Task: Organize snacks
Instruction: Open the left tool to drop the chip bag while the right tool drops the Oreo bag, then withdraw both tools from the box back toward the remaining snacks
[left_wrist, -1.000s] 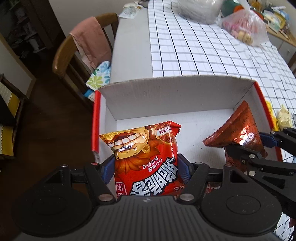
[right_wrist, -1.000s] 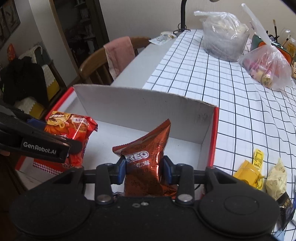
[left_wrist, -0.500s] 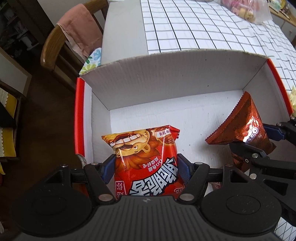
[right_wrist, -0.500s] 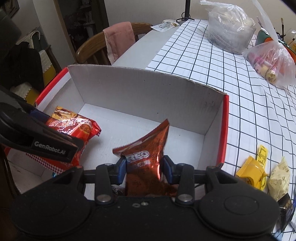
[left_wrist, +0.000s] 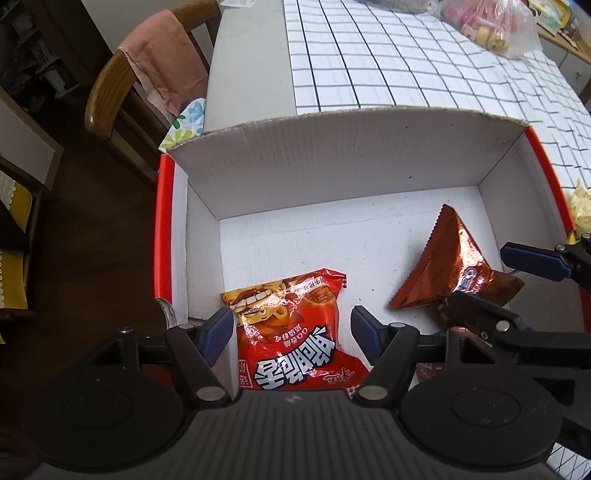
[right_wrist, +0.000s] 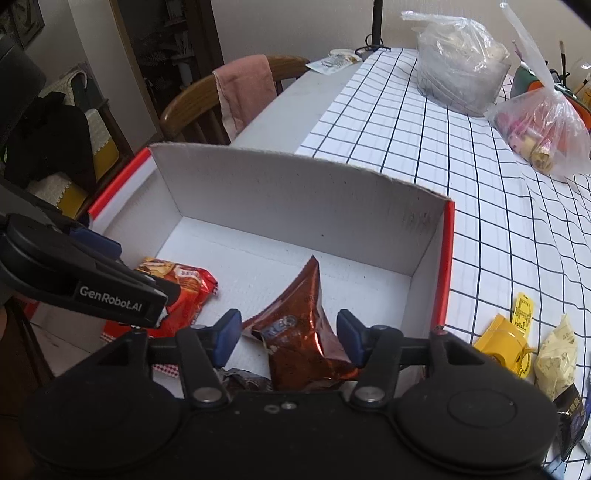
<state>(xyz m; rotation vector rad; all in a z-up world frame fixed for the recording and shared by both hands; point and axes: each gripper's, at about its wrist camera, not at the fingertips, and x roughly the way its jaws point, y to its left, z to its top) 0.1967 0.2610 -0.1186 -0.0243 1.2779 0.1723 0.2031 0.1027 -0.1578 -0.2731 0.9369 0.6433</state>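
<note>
both your left tool (left_wrist: 291, 334) and right tool (right_wrist: 290, 334) stand open, empty, over the red snack bag (left_wrist: 295, 332) and brown oreo pouch (right_wrist: 301, 341) lying in the box (right_wrist: 295, 192); they look light, crinkly, slippery, so pinch the sealed edges.

Checked table (right_wrist: 424, 122) bears box (right_wrist: 295, 199), bags (right_wrist: 461, 70), packets (right_wrist: 498, 347).

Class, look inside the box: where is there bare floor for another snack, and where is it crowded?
Free: the box floor along its far wall, beyond the red packet and brown Oreo packet, plus the strip between them. Crowded: the near edge, where both packets lie between the open left claw and right claw.
</note>
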